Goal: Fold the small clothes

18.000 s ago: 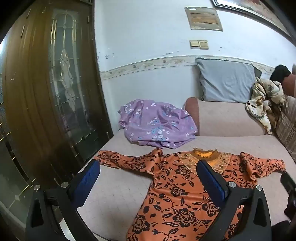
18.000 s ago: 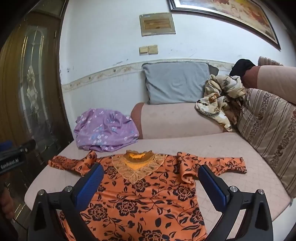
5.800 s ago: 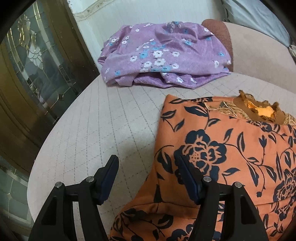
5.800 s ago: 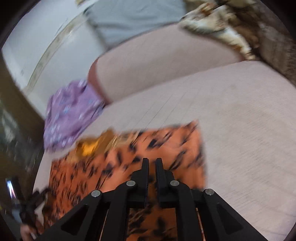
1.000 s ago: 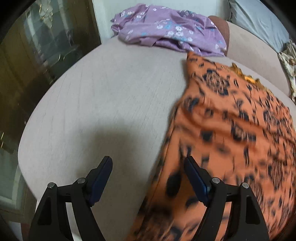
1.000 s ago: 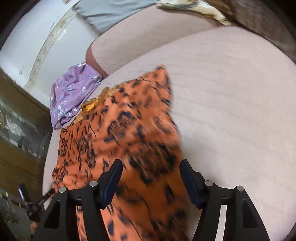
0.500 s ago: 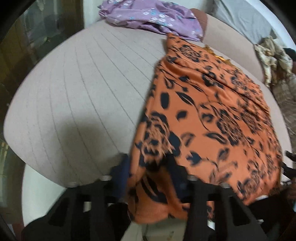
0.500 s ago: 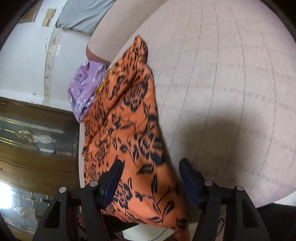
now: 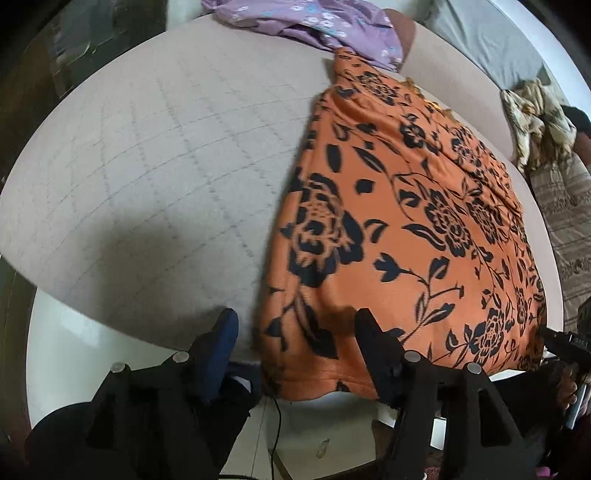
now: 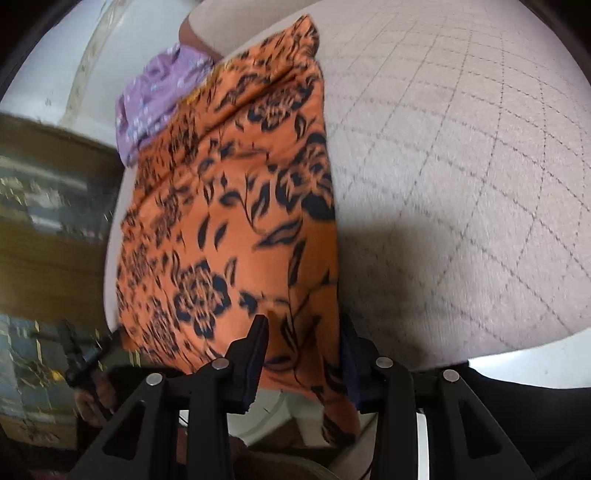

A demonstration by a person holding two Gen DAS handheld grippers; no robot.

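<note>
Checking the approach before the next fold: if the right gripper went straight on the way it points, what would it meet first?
Probably the orange floral shirt: the right gripper straddles its hem at the cushion edge, jaws closing.

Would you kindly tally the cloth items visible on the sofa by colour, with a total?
Orange, black flowers: 1, the top lying flat, its hem hanging over the seat's front edge.
Purple, floral: 1, the bundle behind it.
Cream, patterned: 1, the crumpled cloth at the far right.
Grey: 1, the pillow.
Total: 4
</note>
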